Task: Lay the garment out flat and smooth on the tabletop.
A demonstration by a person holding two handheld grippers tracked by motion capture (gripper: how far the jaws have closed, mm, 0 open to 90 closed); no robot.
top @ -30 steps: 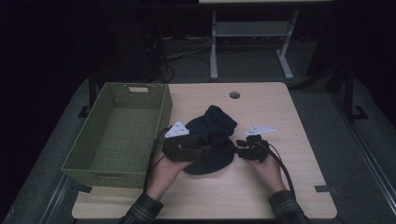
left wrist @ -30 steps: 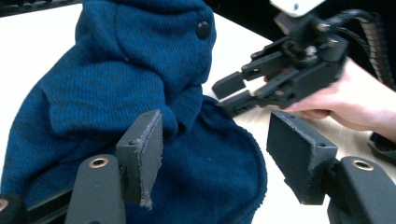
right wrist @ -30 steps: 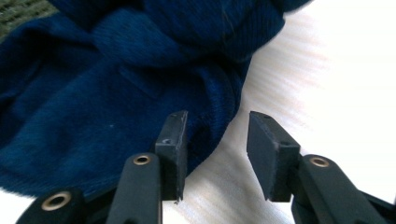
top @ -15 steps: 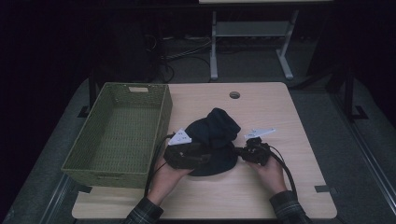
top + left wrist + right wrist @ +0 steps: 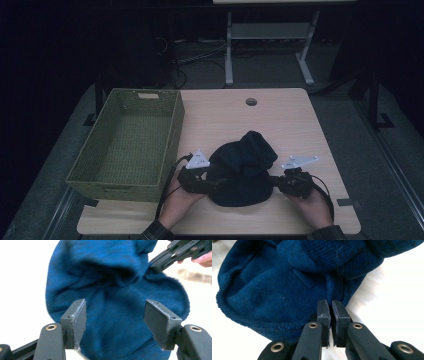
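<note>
A dark blue knit hat [image 5: 242, 170] lies crumpled on the wooden table [image 5: 290, 120] near its front edge. My left gripper [image 5: 212, 184] is at the hat's left side. In the left gripper view its jaws [image 5: 116, 320] stand wide open over the hat's fabric [image 5: 112, 290], and the pads press on nothing. My right gripper [image 5: 277, 184] is at the hat's right side. In the right gripper view it [image 5: 330, 305] is shut, pinching the hat's knitted edge [image 5: 274, 297] at its tips. The left gripper view also shows the right gripper [image 5: 153, 266] biting the fabric.
A green woven basket [image 5: 175, 125] with nothing in it stands on the table's left side, close to my left hand. A round cable hole [image 5: 251, 101] sits at the table's back. Behind the table is a dark floor with cables and a white stand [image 5: 229, 55].
Both hands have drawn back toward the table's front edge, the right one also outward to the right. The hat has come with them and now lies wider and lower between the grippers.
</note>
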